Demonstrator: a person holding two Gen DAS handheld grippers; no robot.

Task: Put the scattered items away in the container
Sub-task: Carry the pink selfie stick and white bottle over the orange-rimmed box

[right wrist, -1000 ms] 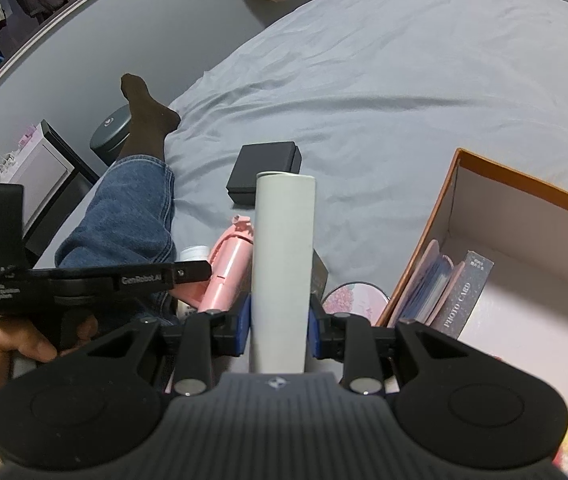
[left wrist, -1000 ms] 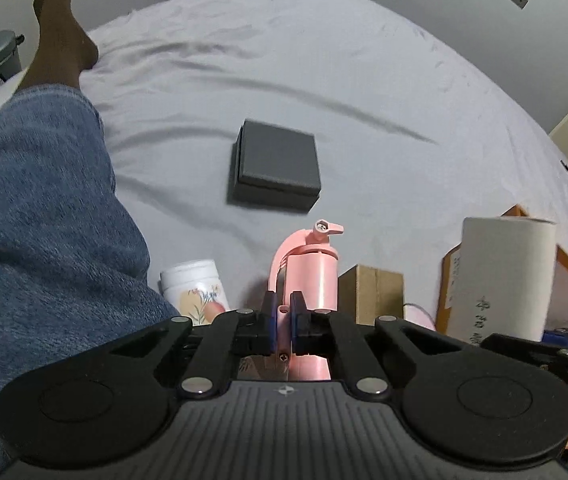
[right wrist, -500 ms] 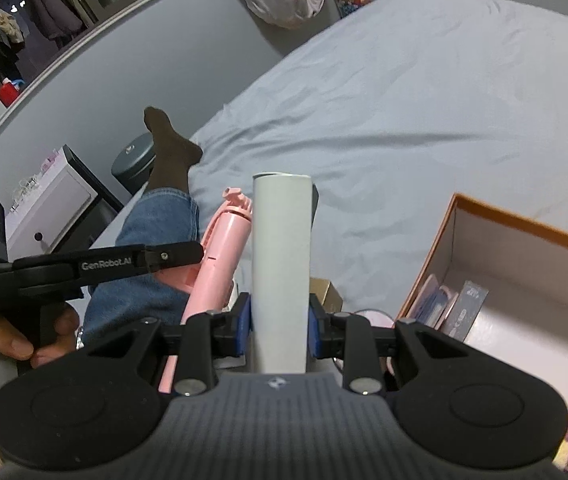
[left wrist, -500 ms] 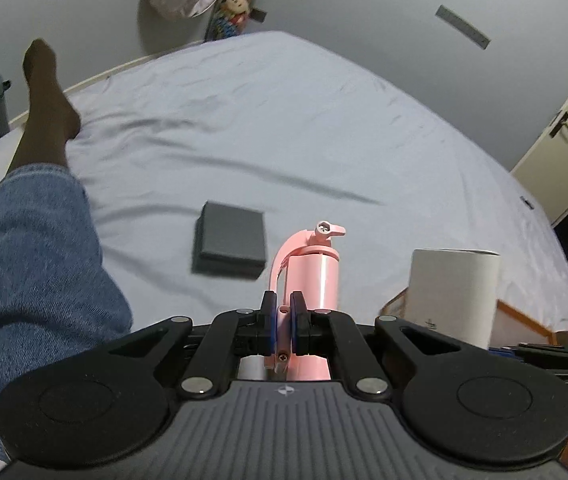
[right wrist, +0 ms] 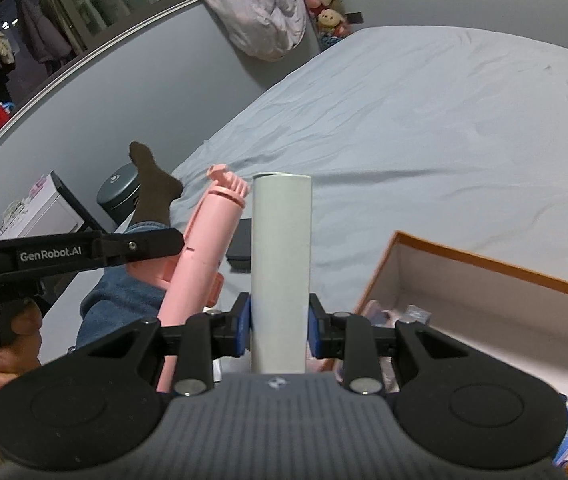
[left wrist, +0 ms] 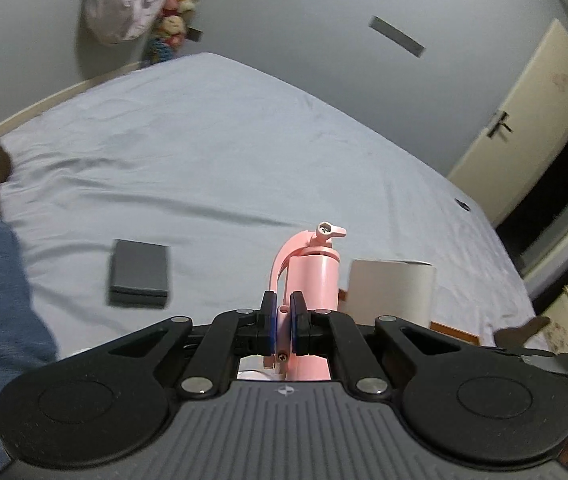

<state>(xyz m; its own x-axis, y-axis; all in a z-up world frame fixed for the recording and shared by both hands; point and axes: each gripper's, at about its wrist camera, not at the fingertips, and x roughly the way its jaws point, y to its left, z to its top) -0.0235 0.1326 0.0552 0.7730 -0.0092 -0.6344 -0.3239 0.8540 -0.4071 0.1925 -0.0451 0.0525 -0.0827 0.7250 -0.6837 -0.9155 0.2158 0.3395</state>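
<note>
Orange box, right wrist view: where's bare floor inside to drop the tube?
The orange box has bare white floor along its far wall and right side. The near-left corner is crowded with cards. The white tube in the right tongs would fit the open middle.

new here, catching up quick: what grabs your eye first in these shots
The left tool is clamped on a pink plastic folding stick, and the right tool grips an upright pale grey cardboard tube. Right of the tube sits an open orange-rimmed white box on the grey bedsheet.
</note>
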